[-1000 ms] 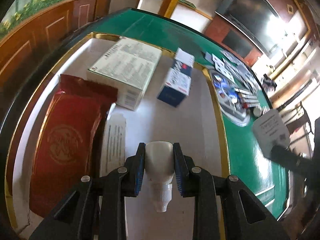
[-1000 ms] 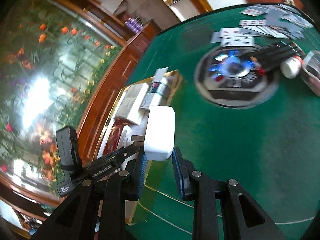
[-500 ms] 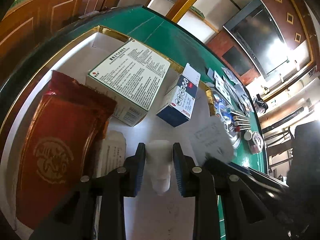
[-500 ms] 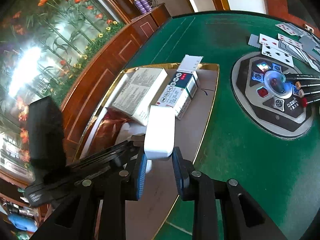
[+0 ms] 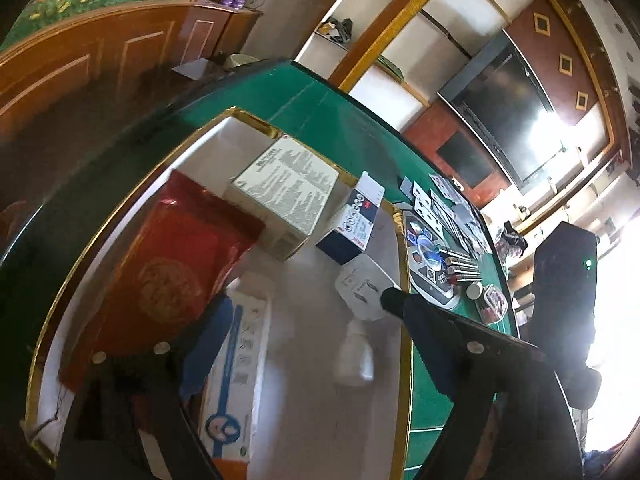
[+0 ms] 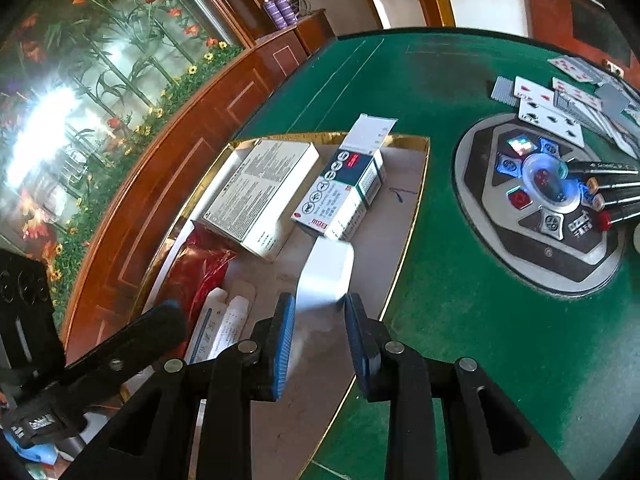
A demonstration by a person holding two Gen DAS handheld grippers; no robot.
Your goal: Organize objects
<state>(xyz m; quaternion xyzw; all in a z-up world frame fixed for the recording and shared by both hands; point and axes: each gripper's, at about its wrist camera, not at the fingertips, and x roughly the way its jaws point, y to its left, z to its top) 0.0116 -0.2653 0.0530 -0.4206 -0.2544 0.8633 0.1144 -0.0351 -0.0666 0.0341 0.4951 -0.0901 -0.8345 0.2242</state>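
- Our left gripper [image 5: 320, 344] has just been opening and has let go of the bottle [image 5: 356, 354], which a second ago sat clamped between its pads; it now lies free on the tray [image 5: 394, 400], near right
- Our right gripper [image 6: 320, 336] stays clenched on the white block [image 6: 326, 272], now over the tray's near part, just short of the blue box [image 6: 340, 196]
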